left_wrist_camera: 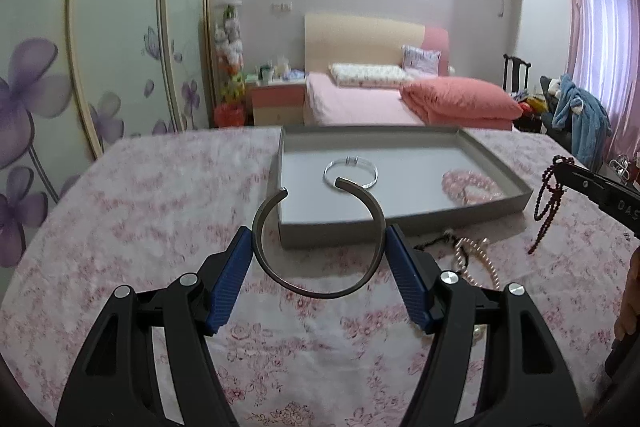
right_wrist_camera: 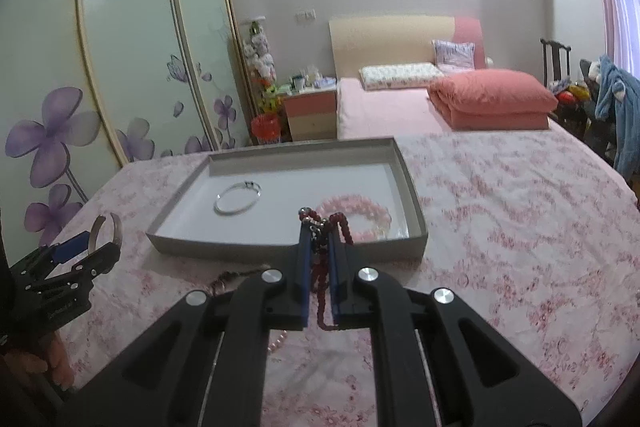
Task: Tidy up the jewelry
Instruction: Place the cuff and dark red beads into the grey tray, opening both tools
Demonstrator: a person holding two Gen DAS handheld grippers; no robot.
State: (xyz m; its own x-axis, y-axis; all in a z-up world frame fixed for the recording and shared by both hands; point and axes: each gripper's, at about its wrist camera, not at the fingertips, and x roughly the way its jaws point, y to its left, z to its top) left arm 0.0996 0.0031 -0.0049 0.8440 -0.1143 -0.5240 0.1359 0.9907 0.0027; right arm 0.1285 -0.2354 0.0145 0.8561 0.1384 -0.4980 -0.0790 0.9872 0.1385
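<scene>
Both hands loaded, box dead ahead. Left gripper point(left_wrist_camera: 320, 247) has its blue fingers point(left_wrist_camera: 230, 281) clamped across a dark open cuff bangle point(left_wrist_camera: 320, 239) — gap facing fwd toward the grey tray box point(left_wrist_camera: 404, 219), which sits just beyond on the floral-cloth bench point(left_wrist_camera: 140, 187). Right gripper point(right_wrist_camera: 319, 227) has its fingers pinched together on a dark red bead strand point(right_wrist_camera: 344, 227), loops dangling, box straight ahead. Already inside: silver bangle point(left_wrist_camera: 351, 173) and pink bead bracelet point(left_wrist_camera: 470, 187). Pearl necklace point(left_wrist_camera: 476, 259) on the cloth, not in the box. Right looks a touch nearer the rim. Writing — only "OAS" on the right gripper's body, rest cut off.
</scene>
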